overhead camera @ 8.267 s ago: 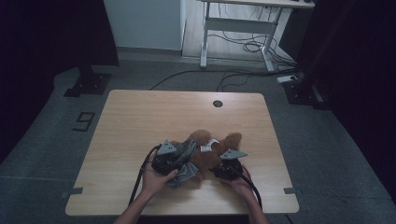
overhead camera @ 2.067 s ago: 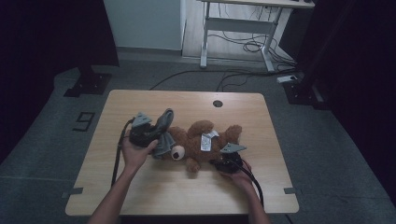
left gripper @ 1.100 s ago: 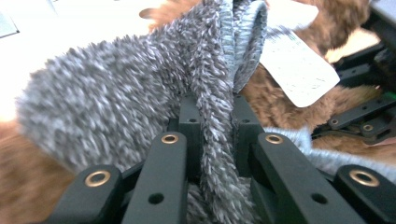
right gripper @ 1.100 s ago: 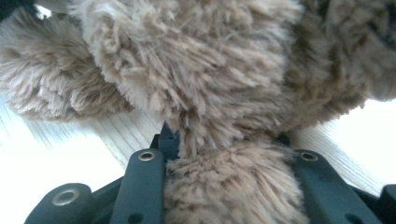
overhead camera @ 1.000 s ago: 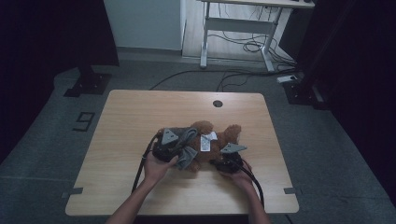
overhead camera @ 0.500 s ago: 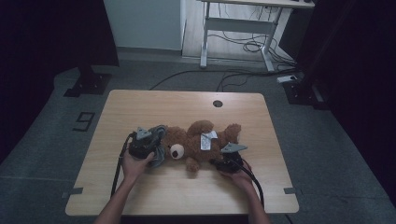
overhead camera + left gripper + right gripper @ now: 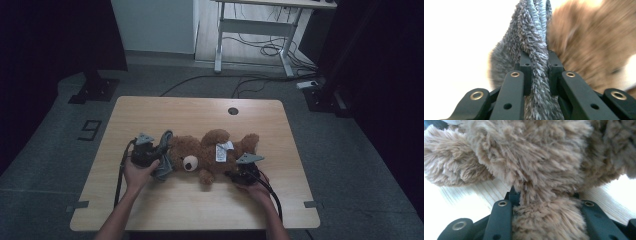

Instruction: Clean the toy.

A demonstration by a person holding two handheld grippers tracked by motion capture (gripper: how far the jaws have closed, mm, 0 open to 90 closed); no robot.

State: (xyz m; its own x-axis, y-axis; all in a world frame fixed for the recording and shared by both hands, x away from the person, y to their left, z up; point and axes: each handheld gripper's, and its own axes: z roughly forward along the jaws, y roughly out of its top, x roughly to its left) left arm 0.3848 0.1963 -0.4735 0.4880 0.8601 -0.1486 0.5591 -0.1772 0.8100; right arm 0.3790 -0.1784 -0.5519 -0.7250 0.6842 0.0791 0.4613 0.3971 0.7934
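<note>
**Grey Cloth Slides Off the Teddy Bear's Head**

Nearest to me, the person's two hands rest on the pale wooden table (image 7: 150,210). The left gripper (image 7: 159,156) has its black jaws pinched tight on a fuzzy grey cloth (image 7: 534,50), with a fold of it squeezed between them. The right gripper (image 7: 239,175) has its jaws part-way closed around a soft leg of the fluffy brown teddy bear (image 7: 210,155) and pins it down.

The bear lies on its back in the middle of the table, its head toward the left gripper. A white tag (image 7: 221,151) sits on its tummy.

A moment ago the left gripper and cloth were over the bear's face. Now they are beside its head, toward the table's left side. The right gripper is in the same place. It looks like the cloth is wiping the bear, and one rub over the face is done.

Farther off are grey floor, loose black cables (image 7: 260,50) and a white desk frame (image 7: 250,30).
</note>
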